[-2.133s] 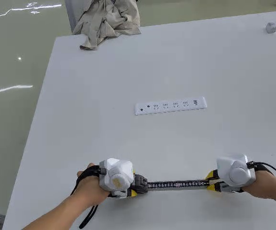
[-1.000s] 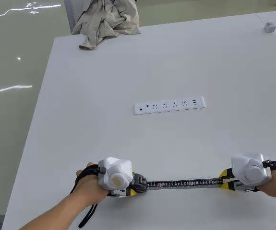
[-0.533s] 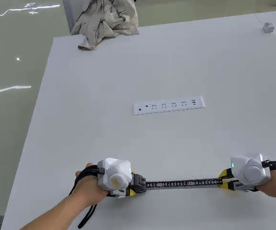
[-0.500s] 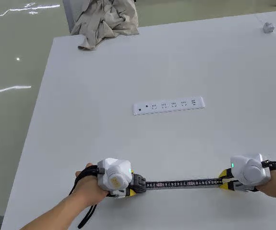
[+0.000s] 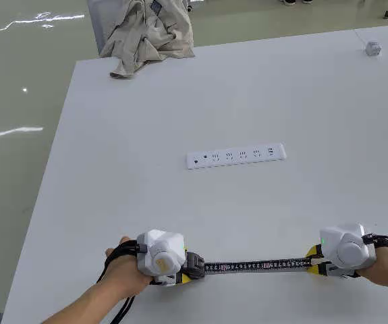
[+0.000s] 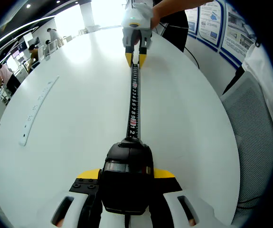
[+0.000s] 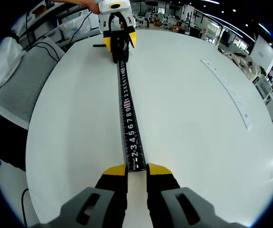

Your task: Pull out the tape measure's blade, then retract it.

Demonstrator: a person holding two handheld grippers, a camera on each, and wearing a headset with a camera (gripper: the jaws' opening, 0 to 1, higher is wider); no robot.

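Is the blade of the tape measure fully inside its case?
No, the blade stretches out from the case in the left gripper to the right gripper.

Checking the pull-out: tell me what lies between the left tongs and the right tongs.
The tape measure's blade, numbered side up, spans from the case in the left tongs to the right tongs, as the head view shows.

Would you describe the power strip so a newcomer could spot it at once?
On the white table, look near the middle, beyond the stretched tape blade. The power strip is the long, flat white bar lying alone there, marked by a row of dark sockets.
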